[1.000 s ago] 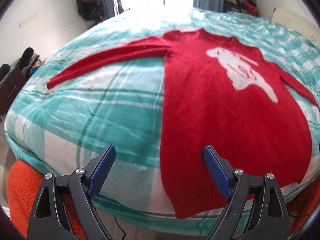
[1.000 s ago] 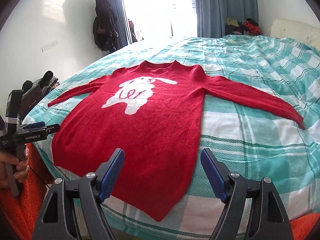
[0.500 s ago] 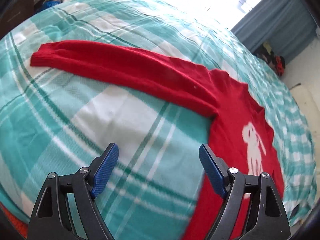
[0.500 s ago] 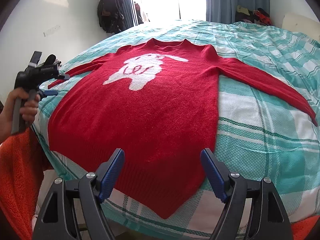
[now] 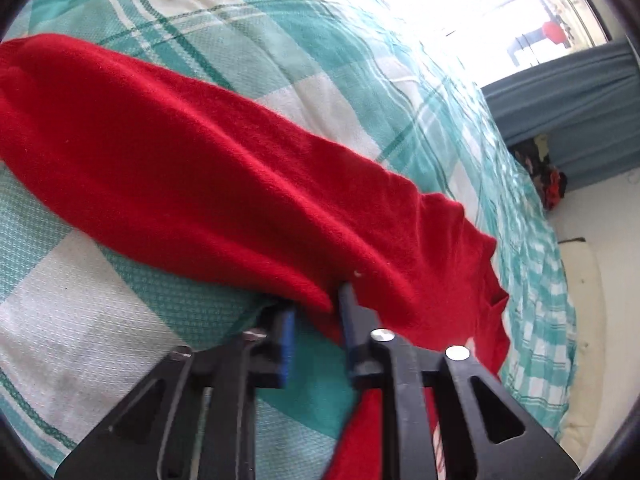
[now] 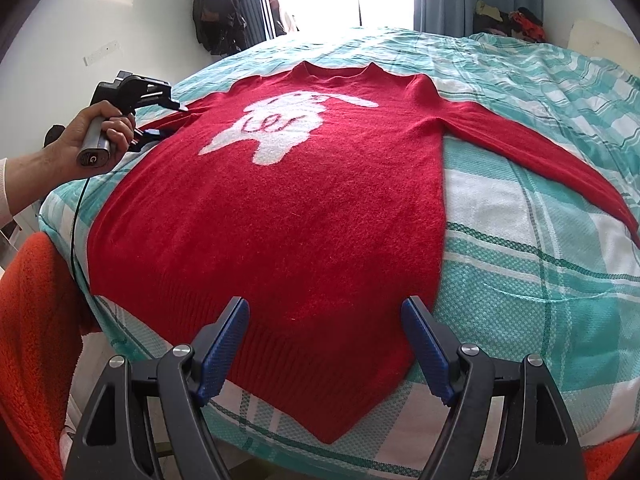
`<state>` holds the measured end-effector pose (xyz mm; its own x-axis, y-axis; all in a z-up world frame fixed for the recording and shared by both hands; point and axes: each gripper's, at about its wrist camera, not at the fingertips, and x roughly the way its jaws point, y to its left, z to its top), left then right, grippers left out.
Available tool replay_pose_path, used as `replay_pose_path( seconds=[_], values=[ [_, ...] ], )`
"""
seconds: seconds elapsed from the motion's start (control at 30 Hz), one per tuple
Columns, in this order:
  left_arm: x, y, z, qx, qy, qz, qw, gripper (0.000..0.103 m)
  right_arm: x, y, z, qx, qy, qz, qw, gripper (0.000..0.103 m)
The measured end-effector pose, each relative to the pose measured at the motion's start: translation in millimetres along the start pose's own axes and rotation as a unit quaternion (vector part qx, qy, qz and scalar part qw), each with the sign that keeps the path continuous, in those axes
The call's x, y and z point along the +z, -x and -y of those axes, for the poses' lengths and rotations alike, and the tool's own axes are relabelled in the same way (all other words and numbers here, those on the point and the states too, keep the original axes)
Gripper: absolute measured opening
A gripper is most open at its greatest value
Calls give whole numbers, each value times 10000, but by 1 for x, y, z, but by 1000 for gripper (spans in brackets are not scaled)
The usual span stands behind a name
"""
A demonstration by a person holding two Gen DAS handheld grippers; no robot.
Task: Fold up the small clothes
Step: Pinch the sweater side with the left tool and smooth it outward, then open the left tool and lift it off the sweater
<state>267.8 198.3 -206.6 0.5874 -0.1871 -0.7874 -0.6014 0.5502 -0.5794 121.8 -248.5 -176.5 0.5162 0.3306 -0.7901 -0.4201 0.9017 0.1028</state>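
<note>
Sleeve fold starting.
Your left claw (image 5: 316, 312) clamps the sweater (image 6: 280, 216) at the armpit; right claw (image 6: 324, 344) gapes lower centre. Next, carry the sleeve (image 5: 180, 152) inward.

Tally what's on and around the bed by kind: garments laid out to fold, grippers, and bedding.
Red sweaters: 1
Grippers: 2, the left gripper pinching the sweater near its sleeve, the right gripper open above the hem
Checked bedspreads: 1
Orange fleece blankets: 1
Total: 5
</note>
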Motion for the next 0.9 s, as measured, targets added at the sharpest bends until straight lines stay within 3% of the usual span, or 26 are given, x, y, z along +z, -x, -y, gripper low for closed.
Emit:
replay_pose_path(
  seconds=[0.13, 0.27, 0.43, 0.53, 0.63, 0.77, 0.83, 0.9],
  values=[
    [-3, 6, -16, -192, 266, -102, 9994, 10, 1, 0, 2, 50, -46, 9, 10000, 78],
    [-7, 22, -14, 28, -6, -162, 9999, 18, 1, 0, 3, 73, -61, 12, 10000, 78],
    [-34, 67, -7, 413, -643, 171, 9969, 70, 2, 9, 4, 73, -87, 215, 9997, 78],
    [-63, 90, -1, 545, -1190, 251, 9911, 74, 5, 20, 5, 37, -108, 454, 9989, 78],
    [-102, 107, 11, 739, -2028, 318, 9759, 74, 7, 24, 7, 28, -139, 572, 9983, 78],
    [-162, 115, 35, 1003, -3270, 462, 9386, 77, 8, 23, 6, 38, -126, 576, 9983, 78],
    [-186, 113, 41, 1049, -3634, 430, 9247, 77, 8, 25, 5, 44, -93, 605, 9981, 78],
    [-204, 109, 42, 1066, -3830, 366, 9168, 77, 7, 26, 4, 39, -60, 624, 9980, 78]
  ],
)
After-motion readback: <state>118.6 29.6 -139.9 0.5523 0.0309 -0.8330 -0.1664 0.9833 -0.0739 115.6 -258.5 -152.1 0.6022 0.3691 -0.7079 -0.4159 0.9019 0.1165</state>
